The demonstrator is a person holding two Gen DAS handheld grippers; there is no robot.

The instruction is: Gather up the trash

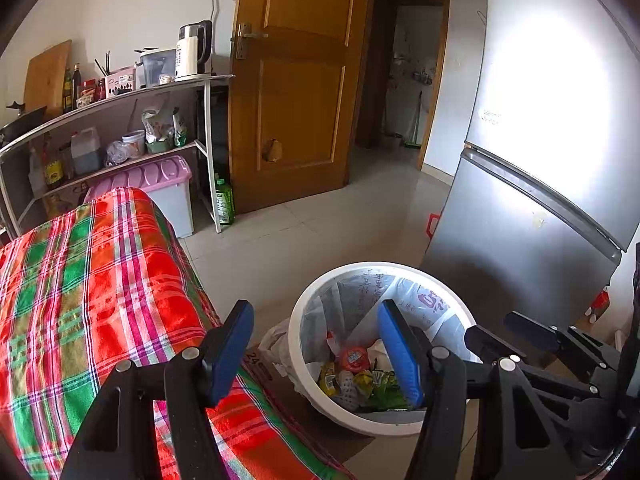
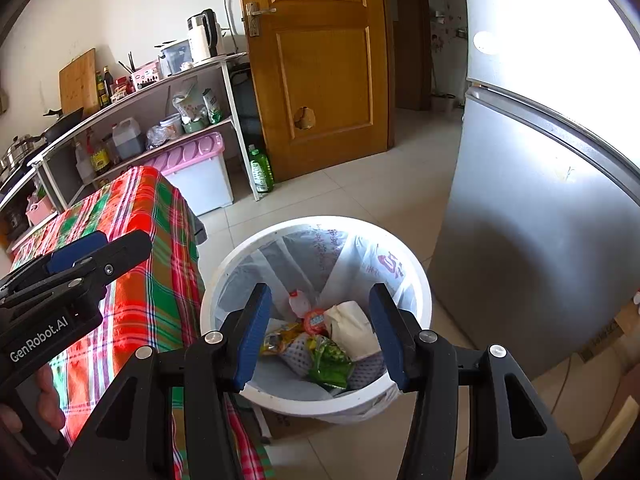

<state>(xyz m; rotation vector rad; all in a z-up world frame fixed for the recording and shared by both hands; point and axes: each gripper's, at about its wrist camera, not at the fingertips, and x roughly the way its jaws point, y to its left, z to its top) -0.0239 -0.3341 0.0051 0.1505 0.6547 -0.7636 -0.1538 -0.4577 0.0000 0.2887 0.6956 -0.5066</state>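
Note:
A white trash bin (image 1: 296, 344) lined with a printed plastic bag stands on the tiled floor beside the table; it also shows in the right wrist view (image 2: 216, 280). Inside lie several pieces of trash: a green wrapper (image 2: 330, 360), a yellow wrapper (image 2: 276, 340), a red-lidded cup (image 2: 316, 320) and white paper (image 2: 352, 328). My right gripper (image 2: 320, 334) is open and empty, held above the bin's mouth. My left gripper (image 1: 316, 354) is open and empty, above the table's edge and the bin's left rim. The trash shows in the left wrist view (image 1: 356, 376) too.
A table with a red-green plaid cloth (image 1: 80, 300) is on the left. A grey fridge (image 1: 540, 200) stands right of the bin. A wooden door (image 1: 296, 80), a kitchen shelf (image 1: 120, 120), a pink-lidded box (image 1: 160, 184) and a green bottle (image 1: 224, 202) lie beyond.

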